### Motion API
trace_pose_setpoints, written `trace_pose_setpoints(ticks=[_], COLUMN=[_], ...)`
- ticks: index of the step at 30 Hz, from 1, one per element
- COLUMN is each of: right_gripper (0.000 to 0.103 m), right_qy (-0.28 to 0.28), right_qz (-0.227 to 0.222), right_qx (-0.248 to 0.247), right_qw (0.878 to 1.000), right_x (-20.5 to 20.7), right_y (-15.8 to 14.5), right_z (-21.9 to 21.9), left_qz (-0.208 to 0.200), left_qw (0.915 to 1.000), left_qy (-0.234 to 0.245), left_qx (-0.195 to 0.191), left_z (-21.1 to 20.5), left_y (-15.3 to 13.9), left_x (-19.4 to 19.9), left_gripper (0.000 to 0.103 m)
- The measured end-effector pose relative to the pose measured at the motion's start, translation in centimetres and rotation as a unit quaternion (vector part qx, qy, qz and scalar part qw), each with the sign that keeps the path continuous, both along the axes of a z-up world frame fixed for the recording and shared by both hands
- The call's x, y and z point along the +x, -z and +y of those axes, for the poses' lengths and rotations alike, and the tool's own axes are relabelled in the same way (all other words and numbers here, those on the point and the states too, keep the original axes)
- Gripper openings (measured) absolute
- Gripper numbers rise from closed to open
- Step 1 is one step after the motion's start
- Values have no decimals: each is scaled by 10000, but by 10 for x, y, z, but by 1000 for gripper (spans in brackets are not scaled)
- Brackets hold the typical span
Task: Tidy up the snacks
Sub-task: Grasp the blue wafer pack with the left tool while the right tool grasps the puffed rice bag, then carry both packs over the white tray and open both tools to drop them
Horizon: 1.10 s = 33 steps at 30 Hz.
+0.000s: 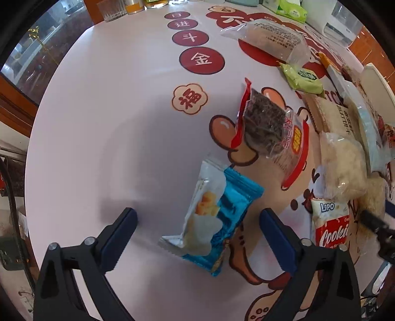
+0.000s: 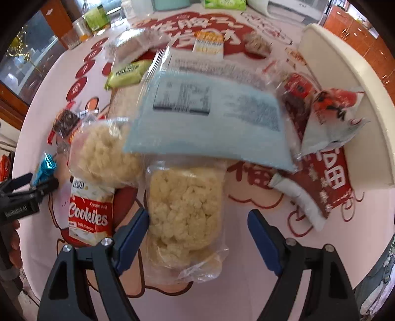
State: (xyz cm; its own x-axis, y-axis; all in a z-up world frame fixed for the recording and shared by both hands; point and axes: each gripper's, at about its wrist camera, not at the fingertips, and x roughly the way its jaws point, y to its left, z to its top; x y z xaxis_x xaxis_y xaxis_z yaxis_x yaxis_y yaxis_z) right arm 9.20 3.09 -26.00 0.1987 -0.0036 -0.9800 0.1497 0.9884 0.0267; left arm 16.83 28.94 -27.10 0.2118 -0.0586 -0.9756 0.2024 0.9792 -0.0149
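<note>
Left gripper (image 1: pixel 198 230) fingers apart over blue packet (image 1: pixel 217 222); right gripper (image 2: pixel 197 229) fingers apart (rice-cake pack (image 2: pixel 184 212) between); printed table (image 1: pixel 111 123); window (image 1: pixel 37 49) ten o'clock.

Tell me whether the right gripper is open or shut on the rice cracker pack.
Open. The right gripper straddles the clear rice cracker pack with its far pad standing clear of the wrapper.

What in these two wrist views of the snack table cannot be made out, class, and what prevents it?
- Pale blue packet, right wrist view: print blurred, unreadable.
- Cookies packet, left wrist view: its right part runs behind the right hand-held gripper.
- White tray, right wrist view: contents hidden behind its wall.
- Items at the far table edge, left wrist view: cut off by the frame.
</note>
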Motion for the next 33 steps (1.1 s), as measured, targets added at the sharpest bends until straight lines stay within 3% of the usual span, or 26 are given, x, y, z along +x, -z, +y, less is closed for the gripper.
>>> trace_pose_setpoints(ticks=[1,2,3,4,5,6,7,12,16,24,33], right_gripper=[83,82,82,80,74,69,57,56,56,56,56], right_qy=[-20,-56,-123,-145,-152,-201,-272,-415,-476,-597,-554], right_qz=[65,42,-23,-58,-95,-159,-171,-129,-189,-754,-1329], right_qx=[-31,-151,-231,-202,-183,-177,-212,19,117,64,353], right_qw=[10000,9999,9997,9997,9997,9995,9993,9991,9986,9953,9889], right_x=[-1,-1,-3,-4,-5,-6,-7,-23,-45,-59,-45], right_y=[5,6,6,5,4,2,1,-7,-23,-75,-133], right_z=[2,5,8,9,9,10,12,6,-7,-61,-191], left_qz=[-27,-87,-135,-193,-211,-177,-172,-210,-435,-939,-1170], left_qw=[10000,9999,9998,9996,9996,9997,9997,9995,9972,9876,9806], left_qy=[30,83,136,188,201,183,169,195,440,952,1107], left_qx=[-7,-22,-33,-44,-34,-8,9,-148,-419,-820,-1119], left_z=[-1,-3,-6,-9,-11,-12,-14,-29,-54,-156,-313], left_y=[-2,-5,-10,-14,-16,-17,-18,-42,-81,-147,-192], left_x=[1,-1,-2,-5,-7,-8,-10,-32,-59,-84,-76], left_gripper=[89,77,61,51,32,32,32,29,28,29,29])
